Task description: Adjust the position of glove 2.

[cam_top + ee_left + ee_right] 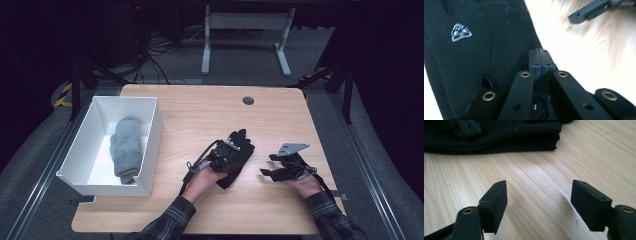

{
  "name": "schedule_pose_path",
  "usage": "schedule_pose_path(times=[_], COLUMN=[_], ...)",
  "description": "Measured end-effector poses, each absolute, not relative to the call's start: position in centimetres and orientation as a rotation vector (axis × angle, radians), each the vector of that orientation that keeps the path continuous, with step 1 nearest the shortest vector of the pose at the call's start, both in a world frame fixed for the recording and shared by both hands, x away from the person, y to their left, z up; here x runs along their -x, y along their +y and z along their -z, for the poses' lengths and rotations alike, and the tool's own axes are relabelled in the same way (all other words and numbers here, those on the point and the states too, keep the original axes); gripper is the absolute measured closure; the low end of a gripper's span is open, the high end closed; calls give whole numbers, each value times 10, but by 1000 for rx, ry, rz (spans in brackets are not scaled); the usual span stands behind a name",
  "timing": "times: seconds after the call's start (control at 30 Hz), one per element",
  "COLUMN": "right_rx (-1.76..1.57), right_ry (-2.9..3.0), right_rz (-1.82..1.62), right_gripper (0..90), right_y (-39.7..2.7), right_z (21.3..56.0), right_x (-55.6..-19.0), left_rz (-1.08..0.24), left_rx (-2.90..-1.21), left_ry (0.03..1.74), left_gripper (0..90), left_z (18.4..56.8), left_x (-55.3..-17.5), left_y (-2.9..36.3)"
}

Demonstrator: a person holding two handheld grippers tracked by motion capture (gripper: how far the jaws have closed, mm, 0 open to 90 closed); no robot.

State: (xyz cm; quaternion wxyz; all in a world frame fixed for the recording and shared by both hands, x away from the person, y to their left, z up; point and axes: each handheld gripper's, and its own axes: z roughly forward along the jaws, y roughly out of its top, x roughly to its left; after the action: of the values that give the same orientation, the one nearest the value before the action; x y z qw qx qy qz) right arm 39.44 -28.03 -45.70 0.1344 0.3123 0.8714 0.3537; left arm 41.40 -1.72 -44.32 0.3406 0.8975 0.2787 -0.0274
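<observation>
A wooden table seen from above, described from left to right. At the far left stands an open white box with a grey glove lying lengthwise inside it. Right of the box, near the table's middle, a black glove lies flat on the wood, its long axis slanting from the cuff near the person up to the fingertips farther away and to the right. The left gripper rests on this glove; in the left gripper view its jaws are clenched tight together at the glove's edge, apparently pinching a little fabric, though the grasp itself cannot be made out. Farther right, clear of the glove, the right gripper sits low over bare wood, its jaws released and standing wide with nothing between them. In the right gripper view the glove lies ahead and to the left of the jaws. The left hand is much the nearer to the glove, and the box lies to its left.
</observation>
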Motion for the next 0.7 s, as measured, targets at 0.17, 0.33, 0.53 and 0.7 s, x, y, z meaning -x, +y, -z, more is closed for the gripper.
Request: schedule_pose_path(times=[0.17, 0.33, 0.53, 0.7], right_rx=[-905, -909, -909, -910], right_ry=[2521, 2511, 2500, 2496], right_rz=[-1011, -1001, -993, -1009], right_gripper=[282, 276, 256, 251], right_y=[-280, -281, -282, -283], right_z=[459, 461, 462, 464], right_x=[-395, -396, -397, -398], left_rz=[57, 52, 32, 17], left_rx=[-2351, -2351, -2355, -2357], left_ry=[737, 761, 780, 769], left_gripper=[900, 900, 900, 892], left_z=[445, 445, 445, 443], left_x=[-411, -406, -400, -397], left_y=[-2, 21, 41, 45])
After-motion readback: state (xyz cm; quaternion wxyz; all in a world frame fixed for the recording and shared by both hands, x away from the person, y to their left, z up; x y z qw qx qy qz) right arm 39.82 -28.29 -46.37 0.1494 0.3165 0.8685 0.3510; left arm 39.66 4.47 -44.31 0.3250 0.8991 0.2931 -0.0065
